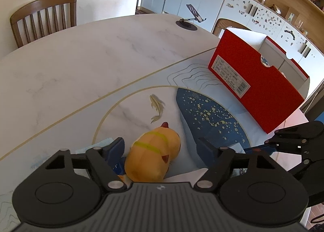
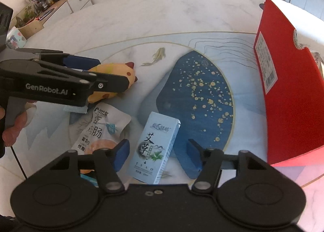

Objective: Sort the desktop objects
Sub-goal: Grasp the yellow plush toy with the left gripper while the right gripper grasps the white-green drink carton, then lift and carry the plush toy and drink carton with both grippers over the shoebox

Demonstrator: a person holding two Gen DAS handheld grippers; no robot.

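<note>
A yellow plush toy (image 1: 154,155) with a green stripe lies on the marble table between the open jaws of my left gripper (image 1: 162,149); it also shows in the right wrist view (image 2: 113,76). My right gripper (image 2: 158,151) is open around a light blue carton (image 2: 155,149) with Chinese print, its fingers apart from it. A white snack pouch (image 2: 101,128) lies left of the carton. A red box (image 1: 257,80) stands open at the right; it also shows in the right wrist view (image 2: 291,94).
A phone stand (image 1: 190,19) sits at the table's far edge. Wooden chairs (image 1: 44,17) stand behind the table. A small blue packet (image 1: 95,147) lies under my left gripper. Cabinets and shelves line the back wall.
</note>
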